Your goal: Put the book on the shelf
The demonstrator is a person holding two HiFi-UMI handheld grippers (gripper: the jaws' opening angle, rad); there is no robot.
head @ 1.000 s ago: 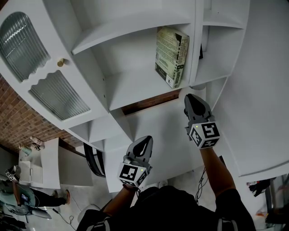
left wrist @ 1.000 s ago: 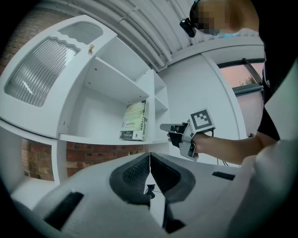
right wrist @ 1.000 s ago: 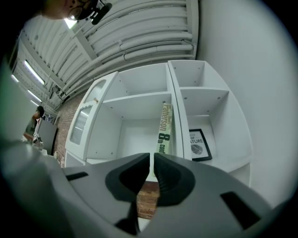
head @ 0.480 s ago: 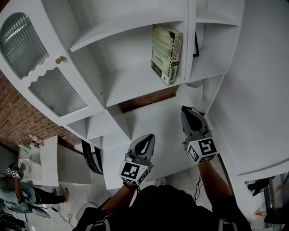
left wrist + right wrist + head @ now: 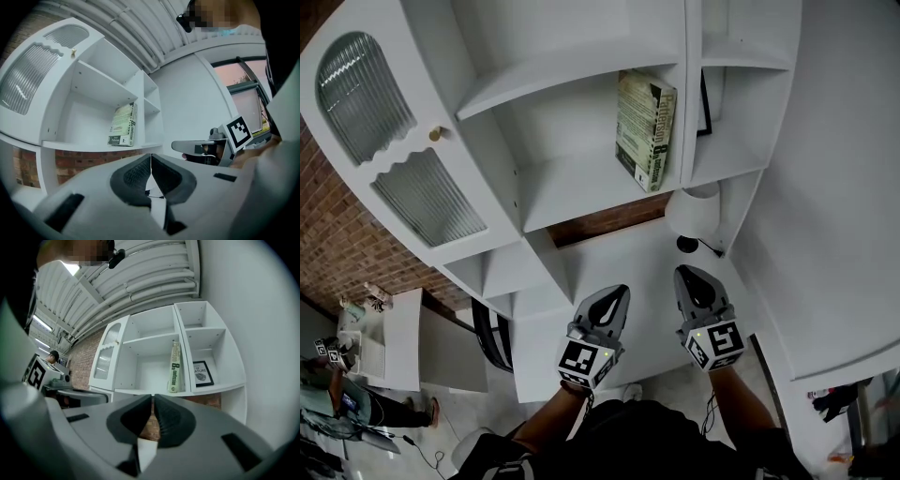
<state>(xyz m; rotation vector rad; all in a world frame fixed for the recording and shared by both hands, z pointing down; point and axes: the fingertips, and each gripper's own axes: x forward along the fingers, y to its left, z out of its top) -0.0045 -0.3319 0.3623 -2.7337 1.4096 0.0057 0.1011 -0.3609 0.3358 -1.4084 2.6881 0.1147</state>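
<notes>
The book (image 5: pixel 645 129), pale green with dark print on its spine, stands upright on the white shelf (image 5: pixel 572 187), against the divider at the compartment's right side. It also shows in the left gripper view (image 5: pixel 123 124) and the right gripper view (image 5: pixel 174 366). Nothing holds it. My left gripper (image 5: pixel 618 292) and right gripper (image 5: pixel 685 273) hang side by side well below the shelf, both pointing towards it. The jaws of each are shut with nothing between them, as the left gripper view (image 5: pixel 151 157) and the right gripper view (image 5: pixel 153 399) show.
A small framed picture (image 5: pixel 201 372) stands in the narrow compartment right of the book. A white lamp (image 5: pixel 694 211) sits under that compartment. A cabinet door with ribbed glass (image 5: pixel 356 94) is at the left. A person (image 5: pixel 337 398) stands far off at lower left.
My right gripper has drawn back and down from the shelf, now level with the left one. The book has stayed upright on the shelf. The lamp has come into view.
</notes>
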